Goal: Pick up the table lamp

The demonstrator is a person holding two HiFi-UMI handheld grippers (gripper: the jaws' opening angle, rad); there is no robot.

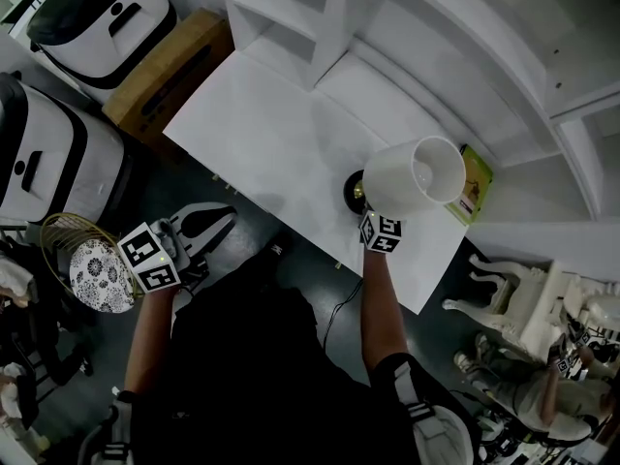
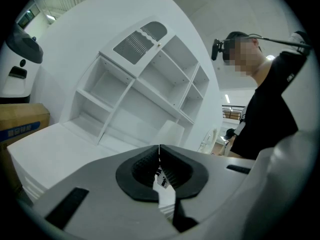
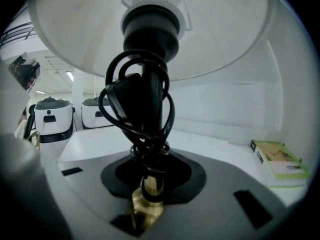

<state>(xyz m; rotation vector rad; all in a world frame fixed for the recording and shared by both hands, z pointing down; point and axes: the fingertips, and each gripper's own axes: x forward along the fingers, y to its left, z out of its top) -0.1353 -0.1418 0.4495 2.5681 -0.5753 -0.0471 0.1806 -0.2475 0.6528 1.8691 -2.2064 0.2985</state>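
Two jaws of your right gripper are pinching the lamp by its stem as it is standing near the table edge; lifting is calling for a firm hold and a straight rise. Your left gripper is idling off the table, fingers pressed together, and the shelf compartments are showing nothing inside.

My head view is dim and grey. Gripper views bulge into black corners; ceiling lights glare, and the near table lamp looks soft.
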